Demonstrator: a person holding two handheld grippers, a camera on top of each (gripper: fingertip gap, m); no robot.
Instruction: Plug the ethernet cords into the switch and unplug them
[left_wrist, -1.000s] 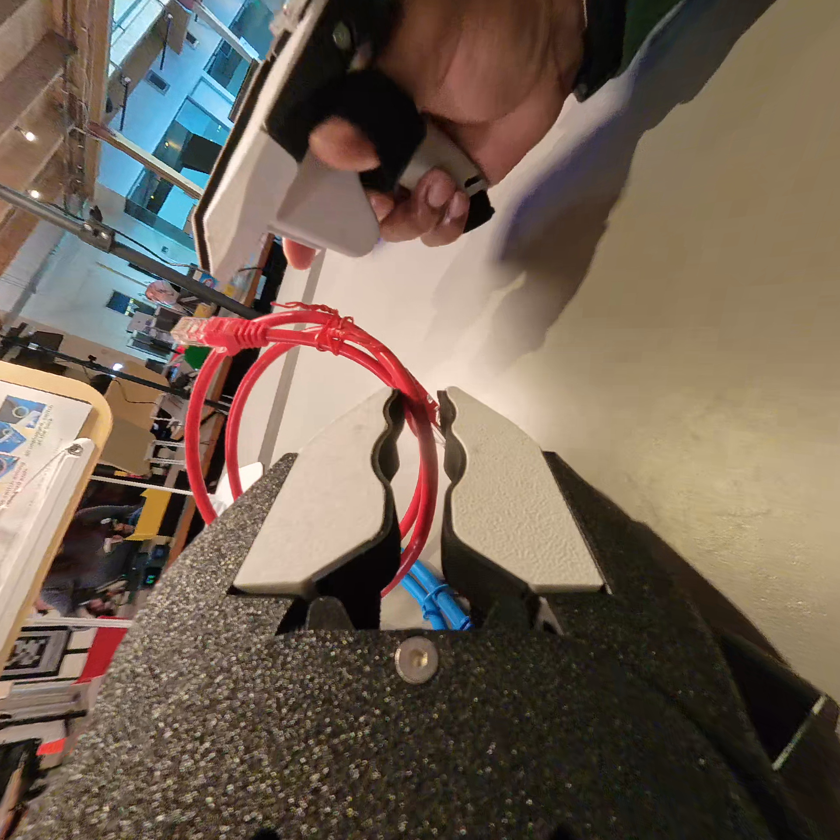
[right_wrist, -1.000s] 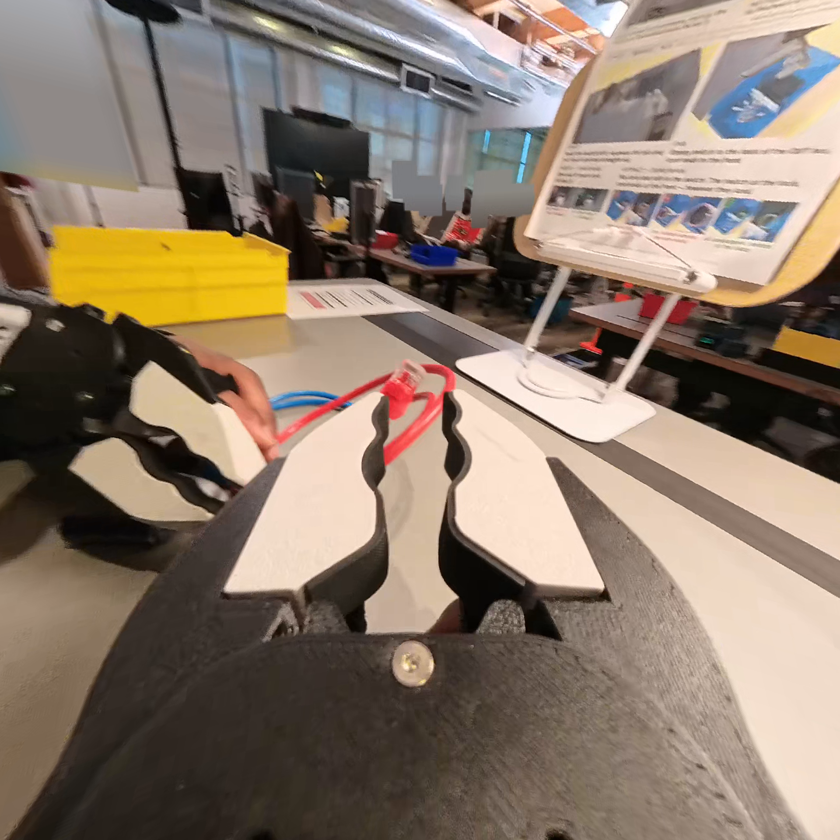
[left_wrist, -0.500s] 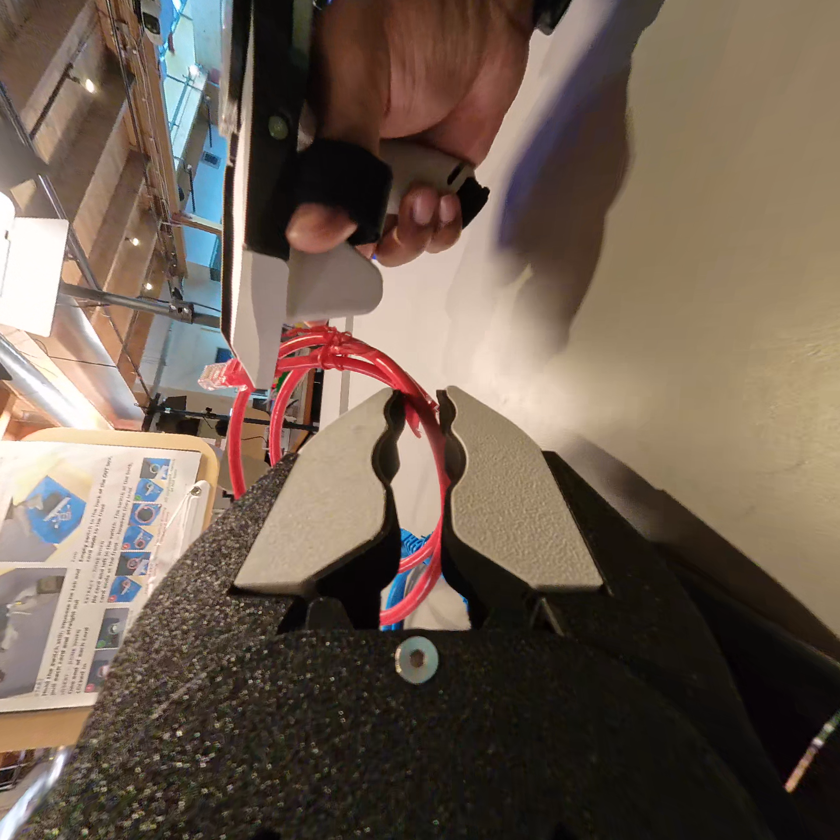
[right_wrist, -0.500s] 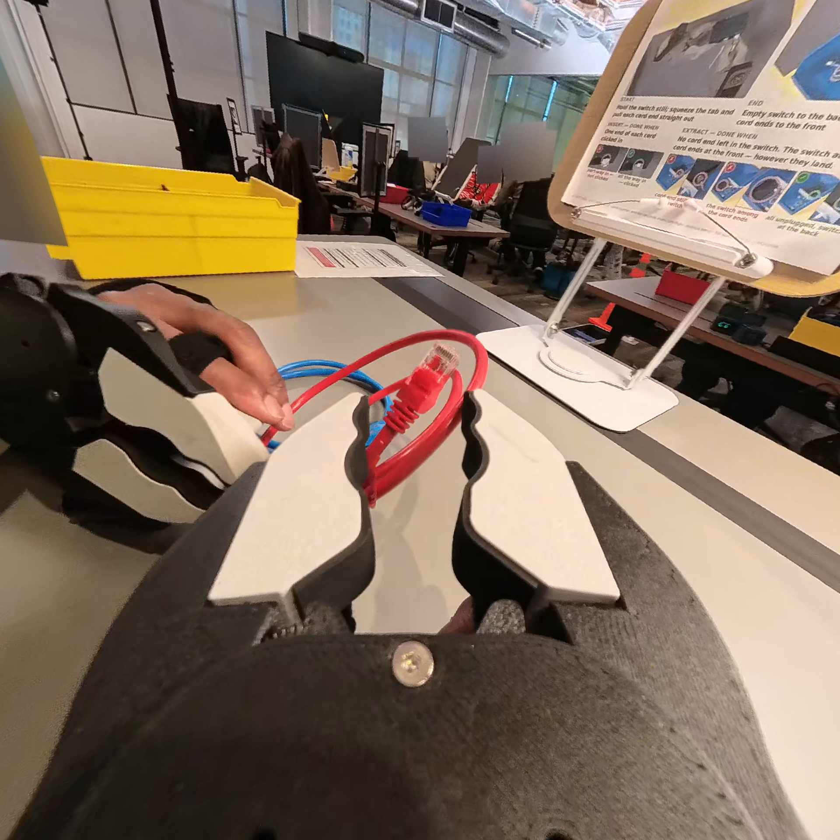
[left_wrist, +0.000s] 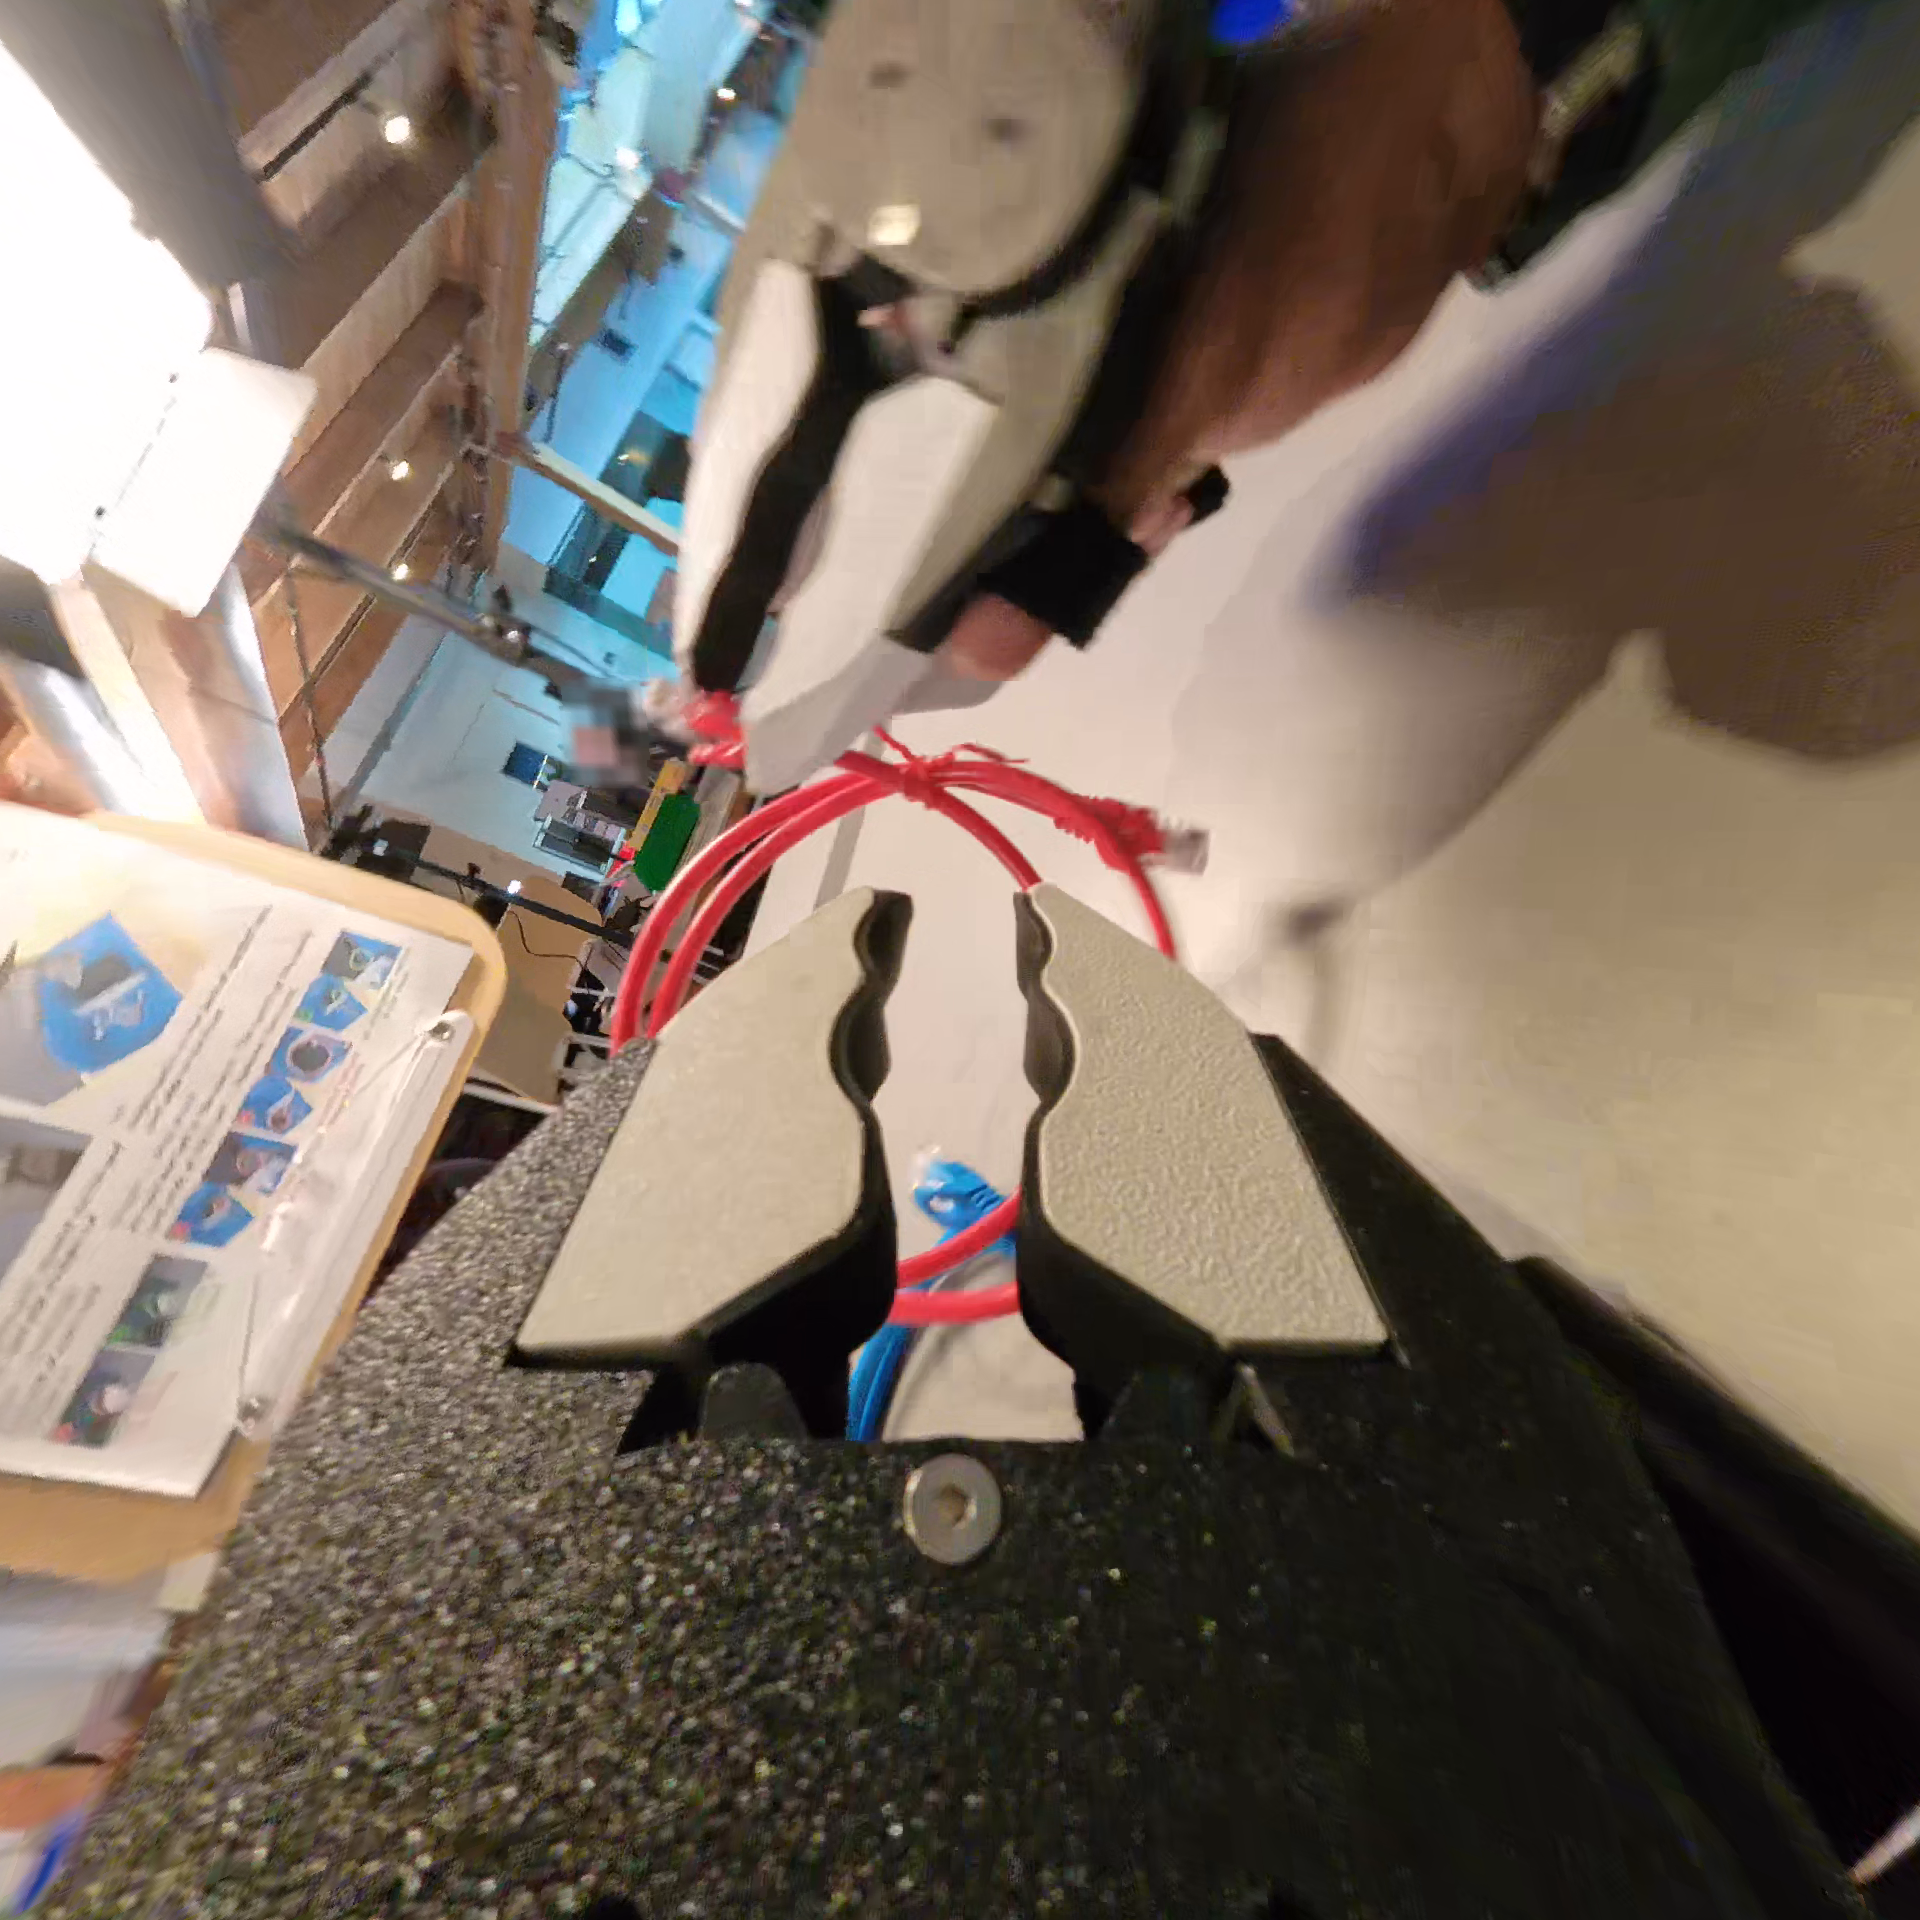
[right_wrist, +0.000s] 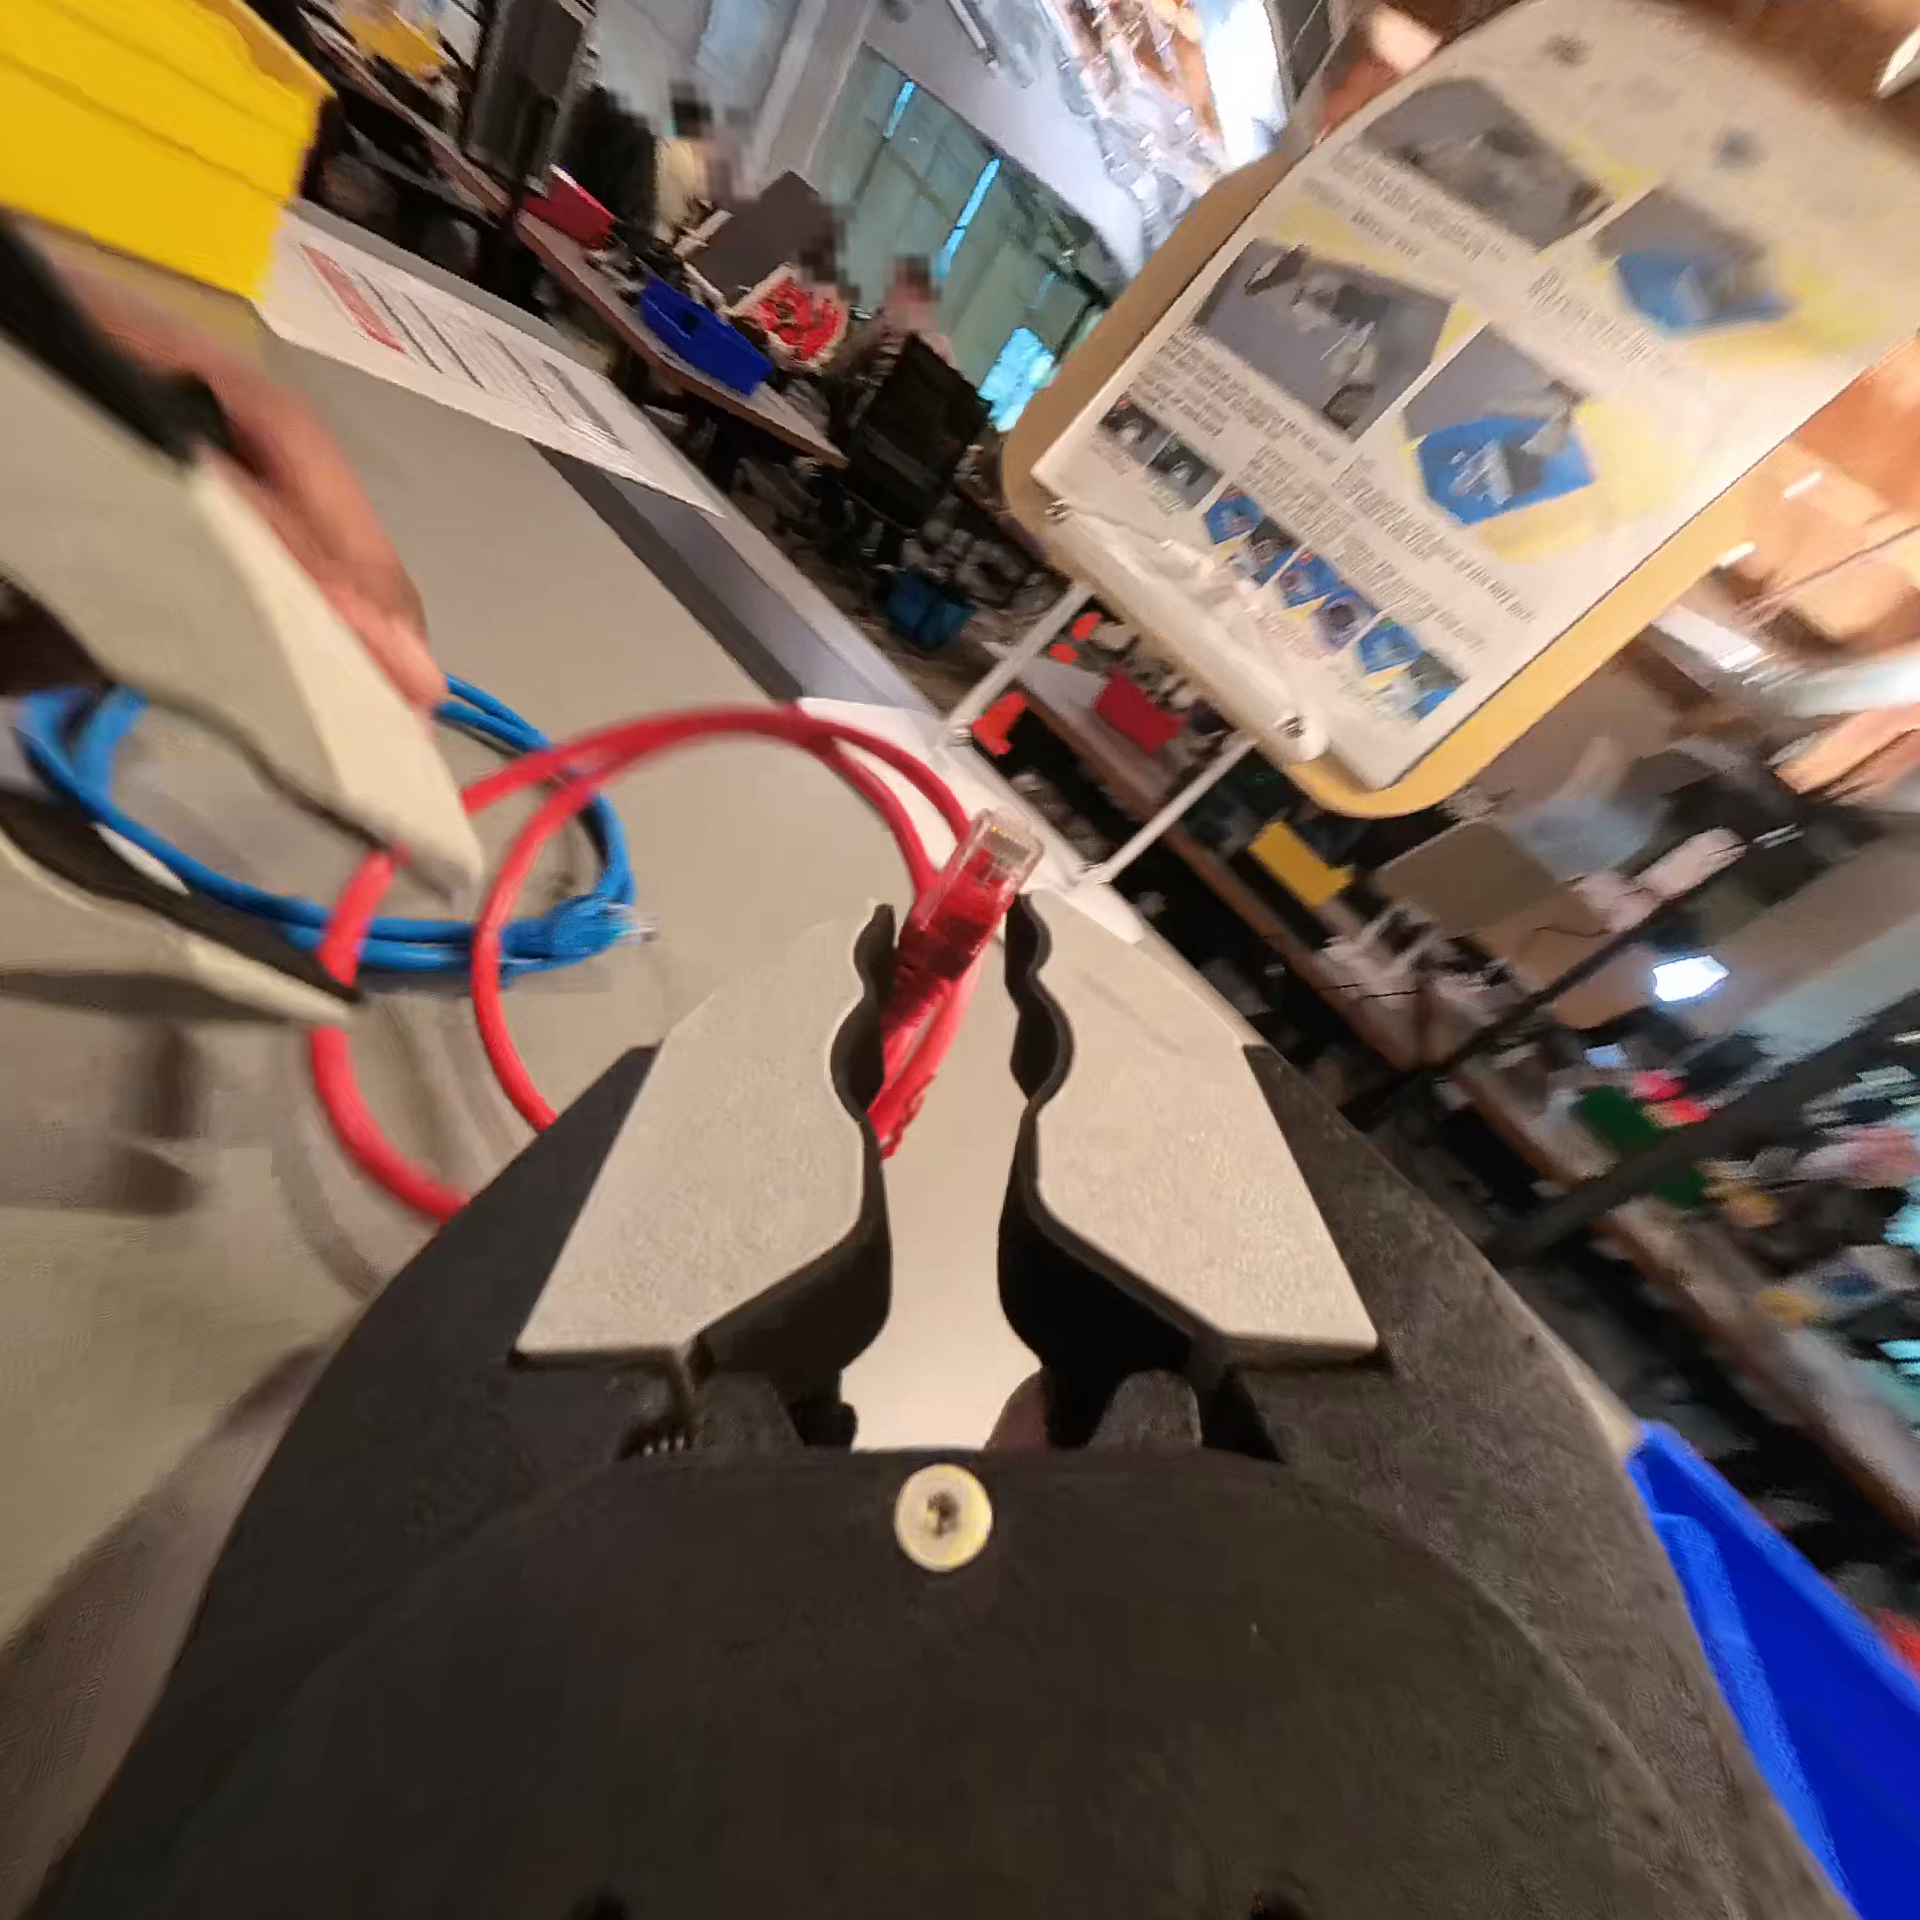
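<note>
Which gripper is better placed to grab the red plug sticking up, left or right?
Right. The red plug already sits between the right gripper fingertips, which are open around it. The left gripper is also open, with only loops of the red cord and blue cord in its gap.

Each handheld gripper has a rough, speckled black body with a silver screw (left_wrist: 952, 1507) set in the middle near the fingers. Two flat, pale grey fingers (left_wrist: 727, 1153) with wavy black inner edges stick forward from it. The hand (left_wrist: 1299, 343) on the far gripper wears a black strap around one finger.
</note>
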